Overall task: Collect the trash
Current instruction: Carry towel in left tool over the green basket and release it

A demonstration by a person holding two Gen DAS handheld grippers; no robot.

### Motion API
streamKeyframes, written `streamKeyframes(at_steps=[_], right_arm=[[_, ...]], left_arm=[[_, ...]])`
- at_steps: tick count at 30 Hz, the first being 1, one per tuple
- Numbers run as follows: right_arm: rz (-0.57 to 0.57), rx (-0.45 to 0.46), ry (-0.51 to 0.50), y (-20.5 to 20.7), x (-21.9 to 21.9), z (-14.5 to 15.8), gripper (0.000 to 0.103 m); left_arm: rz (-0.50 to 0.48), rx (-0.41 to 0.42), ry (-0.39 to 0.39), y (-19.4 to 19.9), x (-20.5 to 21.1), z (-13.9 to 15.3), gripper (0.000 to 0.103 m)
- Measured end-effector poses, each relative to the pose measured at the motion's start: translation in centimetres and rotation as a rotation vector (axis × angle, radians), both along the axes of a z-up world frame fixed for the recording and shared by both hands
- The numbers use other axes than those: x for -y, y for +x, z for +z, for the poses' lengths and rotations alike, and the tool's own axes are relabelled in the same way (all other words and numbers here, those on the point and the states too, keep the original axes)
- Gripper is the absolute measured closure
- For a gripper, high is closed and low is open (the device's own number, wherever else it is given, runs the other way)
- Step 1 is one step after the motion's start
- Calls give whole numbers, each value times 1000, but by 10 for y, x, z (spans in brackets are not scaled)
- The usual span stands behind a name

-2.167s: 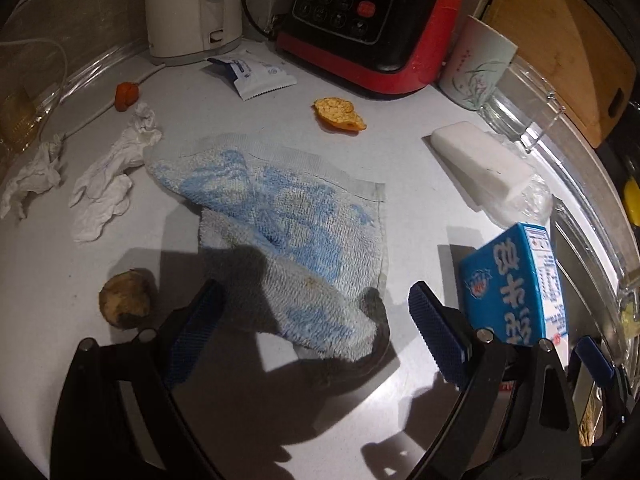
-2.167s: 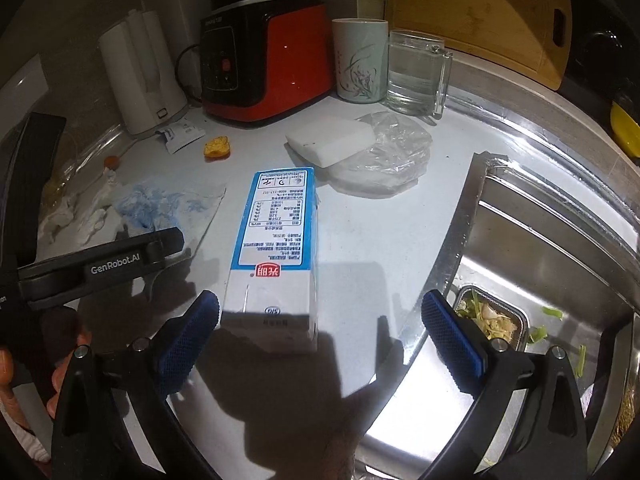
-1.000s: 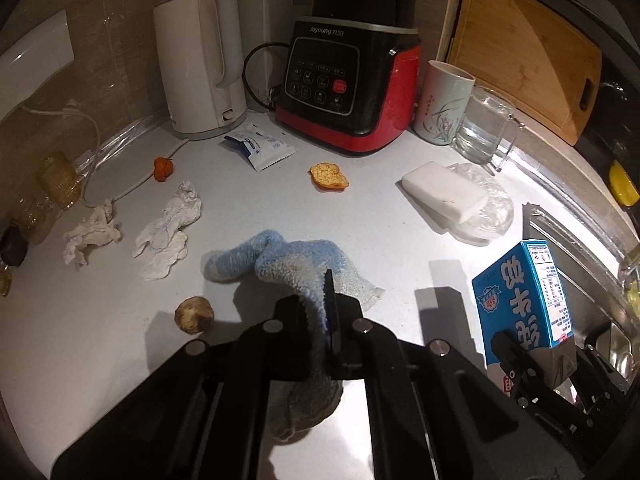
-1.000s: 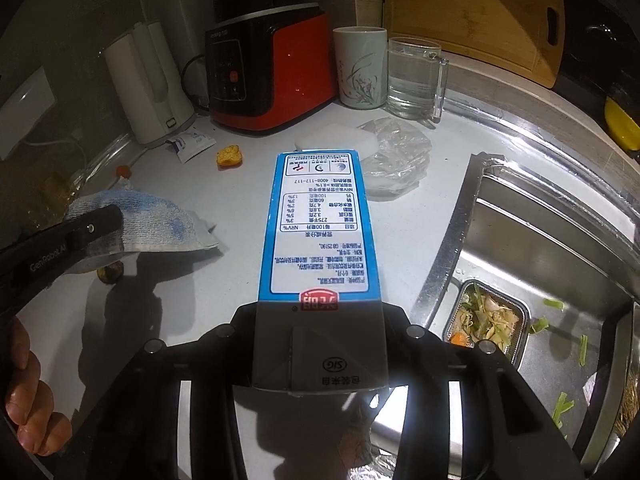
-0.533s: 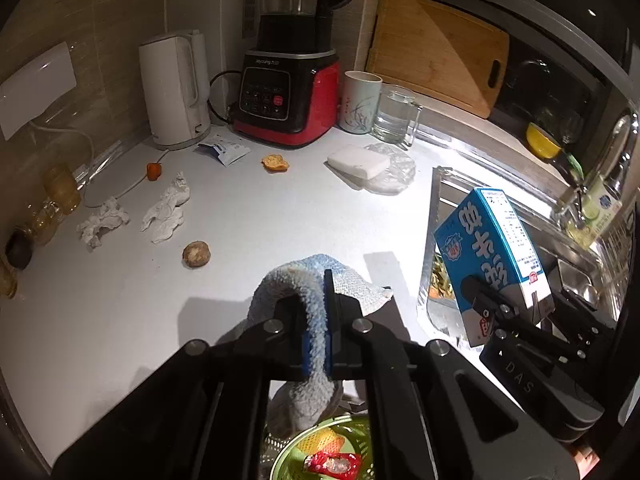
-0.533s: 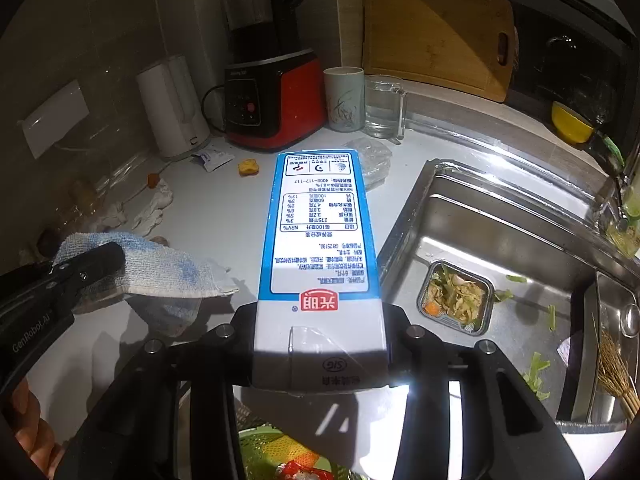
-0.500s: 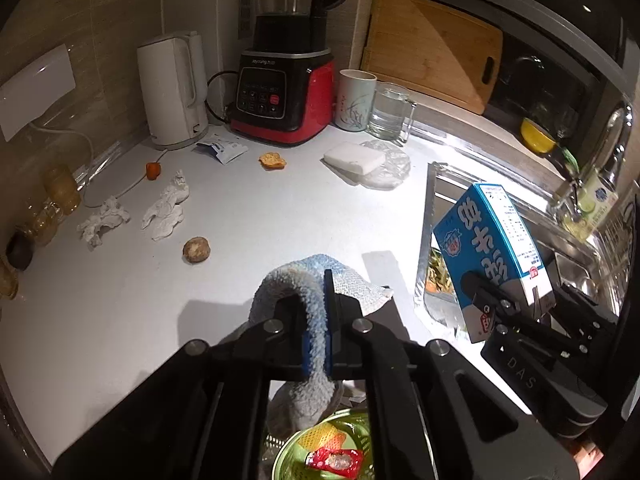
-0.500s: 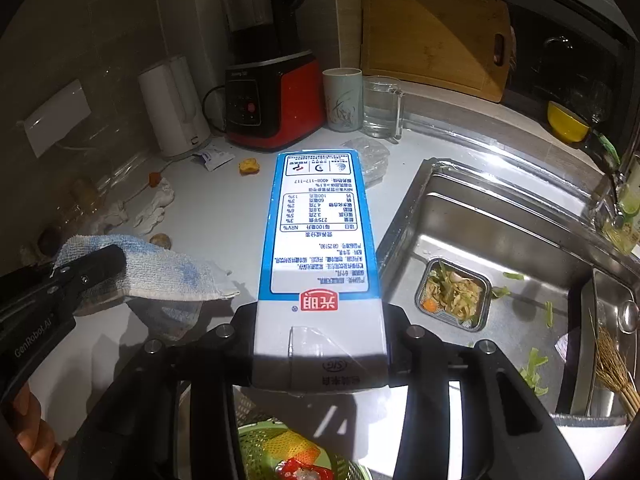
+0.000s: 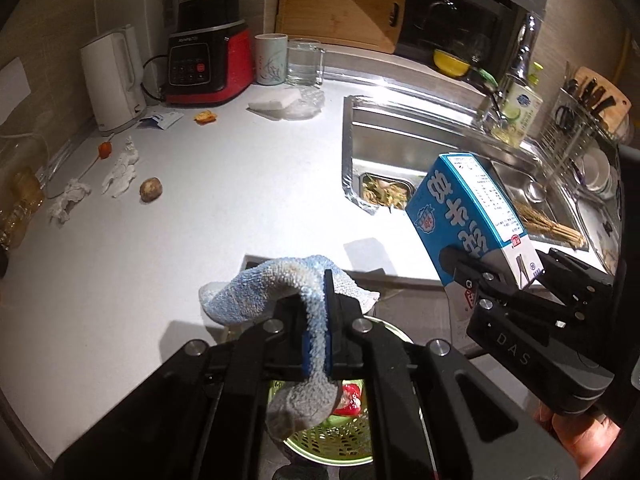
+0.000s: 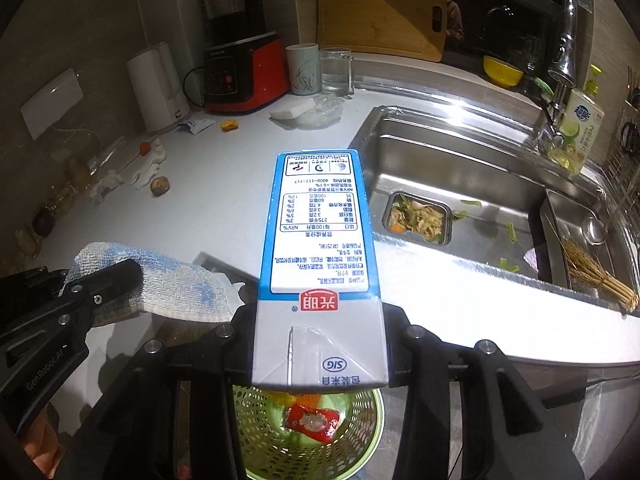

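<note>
Blue-and-white terry cloth [image 9: 256, 292], stained grey at its hanging end, is drooping from the left gripper [image 9: 317, 344], whose jaws are pinching it tight. Beside it the right gripper [image 10: 320, 344] is clamping a blue-and-white milk carton [image 10: 320, 236] by its grey base, printed panel facing up. Both are hanging past the white countertop [image 9: 180, 208] edge, above a green perforated bin [image 10: 360, 420] holding a red wrapper [image 10: 312, 420]

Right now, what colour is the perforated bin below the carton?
Green bin, clearest in the right wrist view.
</note>
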State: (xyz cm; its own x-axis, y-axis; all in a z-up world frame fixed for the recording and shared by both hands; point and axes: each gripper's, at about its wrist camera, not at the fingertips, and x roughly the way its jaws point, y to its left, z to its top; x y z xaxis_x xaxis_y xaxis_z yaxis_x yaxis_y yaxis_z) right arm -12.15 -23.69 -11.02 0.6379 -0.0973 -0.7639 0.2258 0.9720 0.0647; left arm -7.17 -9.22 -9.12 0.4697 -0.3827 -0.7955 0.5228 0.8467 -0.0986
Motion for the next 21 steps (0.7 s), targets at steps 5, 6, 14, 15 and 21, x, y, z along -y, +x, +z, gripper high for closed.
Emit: streamKeyframes(at_steps=[5, 6, 14, 15, 21], right_arm=[[-5, -34, -5, -23, -2, -10, 61], [0, -42, -3, -27, -2, -13, 61], [85, -113, -4, -47, 2, -39, 61], [94, -125, -6, -51, 4, -42, 61], [134, -155, 7, -69, 12, -56, 61]], left_arm=[[-31, -30, 7, -20, 4, -11, 99], [-30, -36, 7, -23, 4, -14, 99], [16, -103, 31, -54, 20, -41, 99], [26, -114, 37, -57, 22, -44, 99], [70, -167, 52, -82, 28, -66, 99]])
